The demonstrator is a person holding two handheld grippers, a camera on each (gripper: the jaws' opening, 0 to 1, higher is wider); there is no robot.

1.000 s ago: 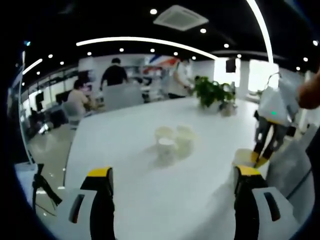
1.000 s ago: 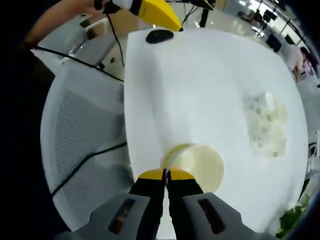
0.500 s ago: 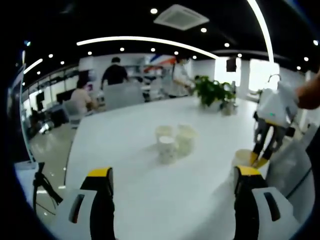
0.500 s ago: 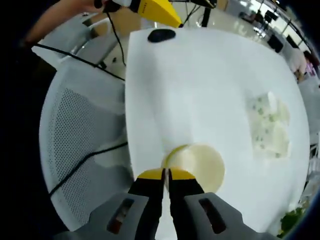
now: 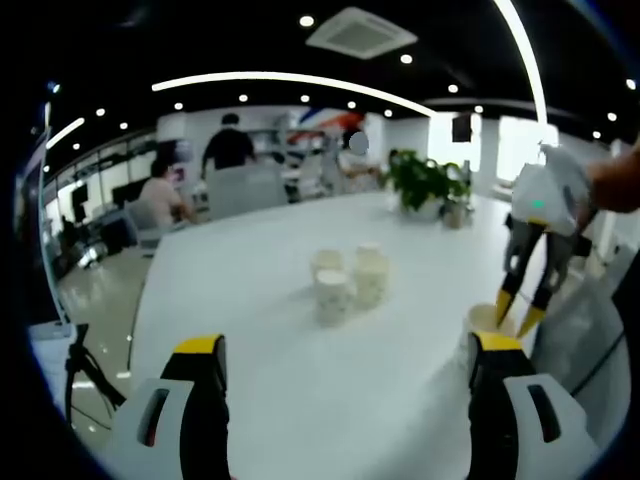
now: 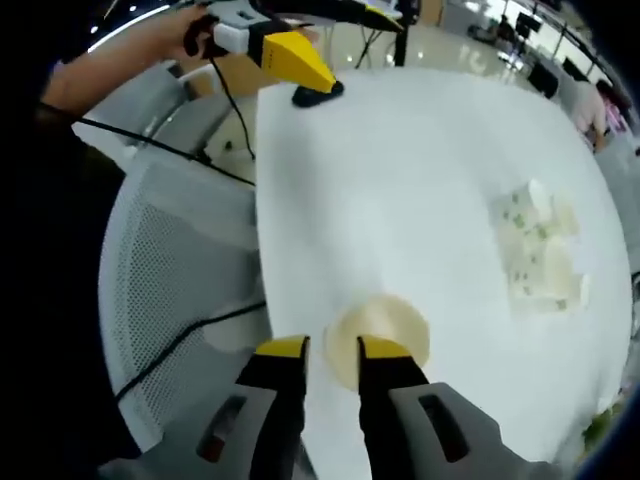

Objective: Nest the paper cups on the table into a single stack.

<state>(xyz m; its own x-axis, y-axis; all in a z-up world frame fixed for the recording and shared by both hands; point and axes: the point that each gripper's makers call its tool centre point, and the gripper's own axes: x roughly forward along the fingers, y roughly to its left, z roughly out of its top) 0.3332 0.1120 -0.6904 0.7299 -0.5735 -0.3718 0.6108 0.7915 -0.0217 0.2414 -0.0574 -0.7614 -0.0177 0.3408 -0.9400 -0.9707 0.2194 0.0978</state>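
near table edge: single pale yellow paper cup [image 6: 378, 334] upright on the white tabletop [image 6: 400, 180], open mouth up; in the left gripper view same cup [image 5: 487, 318] at the right edge of the table
mid-table: cluster of white paper cups with green print [image 5: 349, 279], upright and close together, well apart from the single cup; same cluster [image 6: 537, 255] toward the right of the right gripper view
right gripper [image 6: 332, 347]: yellow-tipped jaws parted a little, poised just above the single cup's near rim, one tip off the rim, one over the mouth; nothing clamped; from the left gripper view [image 5: 521, 318] hanging tips-down over that cup, held by a person's hand [image 5: 618, 186]
left gripper [image 5: 346, 344]: jaws spread wide, yellow tips low over the near table, nothing between them; far end of the table in the right gripper view [image 6: 290, 55], held by a hand [image 6: 196, 25]
beside table: white mesh-backed chair [image 6: 165, 290] close to the table edge, black cable [image 6: 180, 335] across it
far end: green potted plant [image 5: 425, 184] on the table; people seated and standing beyond it
overhead: dark ceiling with curved light strips [image 5: 290, 84] and small spot lamps
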